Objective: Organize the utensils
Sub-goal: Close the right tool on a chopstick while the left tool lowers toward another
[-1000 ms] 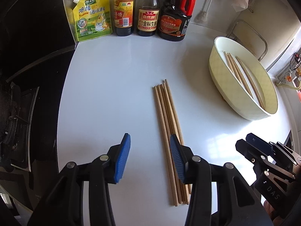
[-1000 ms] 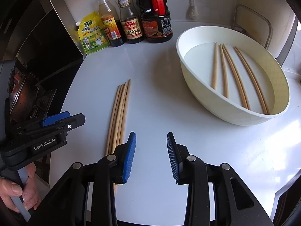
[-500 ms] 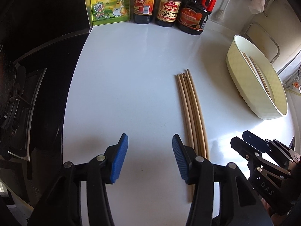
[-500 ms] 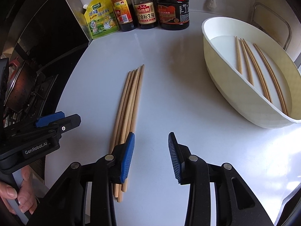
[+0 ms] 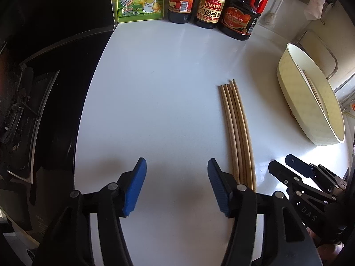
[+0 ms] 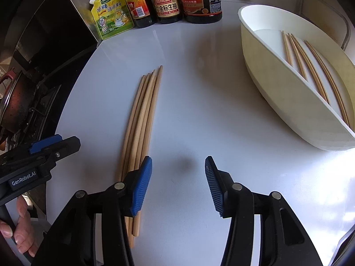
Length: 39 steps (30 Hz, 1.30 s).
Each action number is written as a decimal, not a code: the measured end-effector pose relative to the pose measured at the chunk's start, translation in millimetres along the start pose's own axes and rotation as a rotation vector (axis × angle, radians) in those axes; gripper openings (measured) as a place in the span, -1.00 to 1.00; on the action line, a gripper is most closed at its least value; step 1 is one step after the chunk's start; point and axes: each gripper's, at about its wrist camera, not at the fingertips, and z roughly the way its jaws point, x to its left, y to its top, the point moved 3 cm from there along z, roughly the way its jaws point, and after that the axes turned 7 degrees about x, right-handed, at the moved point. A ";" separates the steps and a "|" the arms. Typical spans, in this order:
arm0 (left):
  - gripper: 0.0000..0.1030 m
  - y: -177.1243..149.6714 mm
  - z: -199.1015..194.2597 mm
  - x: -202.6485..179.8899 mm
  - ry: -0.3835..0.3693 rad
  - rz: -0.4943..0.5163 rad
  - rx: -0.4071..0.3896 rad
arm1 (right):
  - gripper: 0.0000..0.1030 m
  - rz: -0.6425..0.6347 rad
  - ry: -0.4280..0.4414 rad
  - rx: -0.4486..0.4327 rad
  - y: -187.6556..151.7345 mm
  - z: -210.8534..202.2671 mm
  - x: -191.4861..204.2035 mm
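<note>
Both tools point steeply down at the white worktop (image 5: 159, 93). Left tool (image 5: 176, 188): jaws opening, blue pads spread, nothing between them, only bare worktop. Right tool (image 6: 178, 185): jaws likewise opening, pads apart, gap empty.

Bundle of wooden chopsticks (image 6: 142, 130) lies flat on the worktop, sticks side by side and touching, tips aimed toward the back wall. In the left wrist view the bundle (image 5: 238, 133) runs just outside the left tool's right-hand finger; in the right wrist view its near ends pass under the right tool's left-hand finger. The bundle thus sits between the two tools.

Cream oval basin (image 6: 288, 115) stands to the right, well apart from the bundle; several more chopsticks (image 6: 310, 66) lie inside it.

Sauce bottles (image 5: 210, 2) and a yellow seasoning pouch (image 5: 139, 0) line the back edge.
</note>
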 end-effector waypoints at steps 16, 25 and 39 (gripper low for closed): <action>0.12 -3.7 4.9 4.0 -0.001 -0.029 0.011 | -0.07 -0.094 -0.049 0.015 -1.6 15.3 23.5; 0.12 -4.8 6.9 -1.9 -0.002 -0.010 0.009 | -0.08 -0.122 -0.087 -0.007 -4.0 13.1 28.1; 0.12 -7.1 10.3 -13.6 -0.002 0.033 -0.005 | -0.71 -0.143 -0.118 -0.018 -6.1 12.1 28.6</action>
